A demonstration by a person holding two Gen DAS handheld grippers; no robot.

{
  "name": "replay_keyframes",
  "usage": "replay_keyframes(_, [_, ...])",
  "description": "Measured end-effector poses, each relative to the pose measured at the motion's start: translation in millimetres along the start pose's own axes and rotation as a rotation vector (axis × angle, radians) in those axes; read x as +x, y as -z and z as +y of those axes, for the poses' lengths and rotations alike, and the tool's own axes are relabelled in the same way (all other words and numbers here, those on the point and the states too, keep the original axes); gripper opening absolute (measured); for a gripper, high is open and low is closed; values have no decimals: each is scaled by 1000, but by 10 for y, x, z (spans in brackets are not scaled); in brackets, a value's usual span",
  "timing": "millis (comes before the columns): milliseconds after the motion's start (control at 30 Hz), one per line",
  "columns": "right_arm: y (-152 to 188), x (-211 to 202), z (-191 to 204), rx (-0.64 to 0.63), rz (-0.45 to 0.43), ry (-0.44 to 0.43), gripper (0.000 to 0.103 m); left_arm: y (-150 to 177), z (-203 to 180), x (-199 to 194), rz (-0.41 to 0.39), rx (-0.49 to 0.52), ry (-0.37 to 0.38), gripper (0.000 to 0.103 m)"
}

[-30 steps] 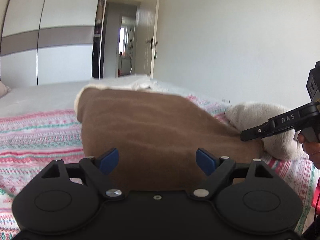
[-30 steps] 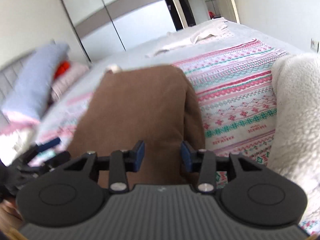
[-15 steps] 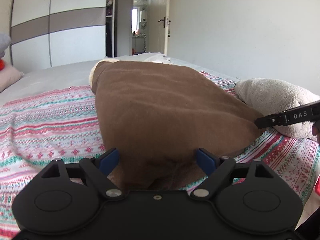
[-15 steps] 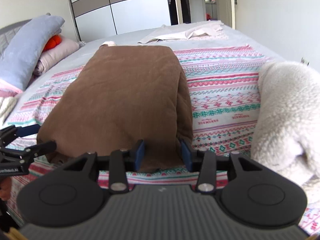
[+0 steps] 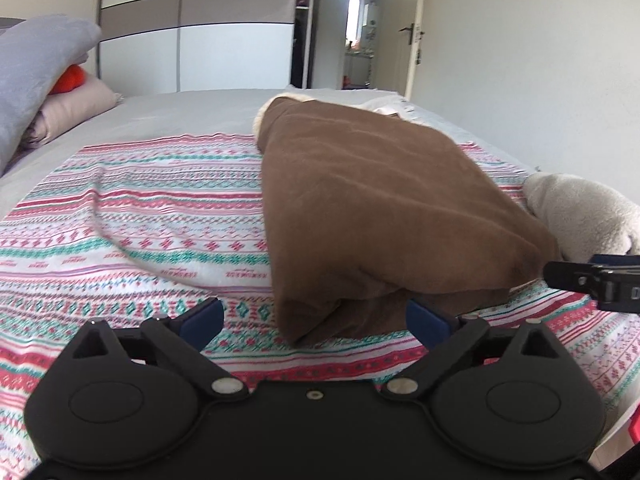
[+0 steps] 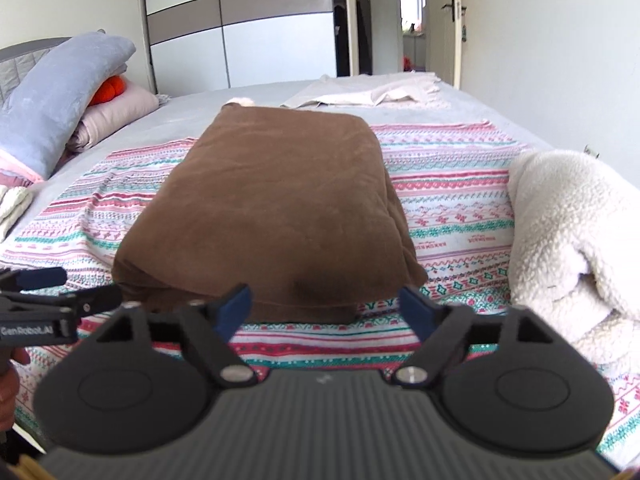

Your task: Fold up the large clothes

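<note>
The left gripper (image 5: 314,322) was spread wide with nothing between its fingers (image 5: 202,318), and it hovered just short of the near left corner of the folded brown garment (image 5: 380,208). That garment lay on the patterned bedspread (image 5: 140,216) with its long axis running away from both grippers toward the wardrobe (image 6: 248,28); its near short edge faced the fingers. The right gripper (image 6: 326,310) was likewise wide open and empty, centred just before the same near edge, its fingers (image 6: 234,308) straddling roughly the middle part of it without touching. Judged from both views, neither gripper was clearly nearer; the left one sat off the corner, the right one square to the edge.

Count, left to right in the right wrist view: one stack of pillows and bedding (image 6: 68,92), one brown garment, one pale cloth (image 6: 372,94) lying flat at the far end of the bed, one cream fleece item (image 6: 568,232) just right of the brown garment and apart from it. Two grippers, both free
</note>
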State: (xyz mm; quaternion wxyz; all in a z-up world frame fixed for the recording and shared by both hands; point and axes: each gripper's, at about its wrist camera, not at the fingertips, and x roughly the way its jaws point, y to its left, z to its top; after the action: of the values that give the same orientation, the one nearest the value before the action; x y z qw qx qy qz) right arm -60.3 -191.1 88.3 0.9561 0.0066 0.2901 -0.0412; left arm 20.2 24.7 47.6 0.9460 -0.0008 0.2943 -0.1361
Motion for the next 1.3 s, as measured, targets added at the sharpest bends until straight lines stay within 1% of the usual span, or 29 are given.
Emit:
replay_keyframes(100, [17,-29,41,8,-19,30,96,11,-1,-3,9,-11,-68,103])
replay_keyframes(167, [27,-24,47,27,-25,40,102,18,15,-12,12,-24,-98,103])
replay_keyframes(267, [34,36,62,38,-13,46,103,18,36,-10,30,-50,-126,103])
replay_keyframes(400, [39,156,92,49,22,105,103,32,24,23,65,-52,-175,103])
replay_keyframes(600, [59,331,82,94,116,127,103,45,-17,40,85,-44,-228,103])
replay_keyframes(667, [74,371,125,75,130,151,103,45,-48,41,86,-33,-233,103])
replay_keyframes(800, [92,392,216,24,127,186,103,53,-106,66,96,-13,-223,103])
replay_keyframes(1000, [103,428,237,6,138,184,103,72,-165,117,115,2,-215,103])
replay_keyframes(1300, [110,422,214,18,143,170,103,105,-197,159,130,12,-219,103])
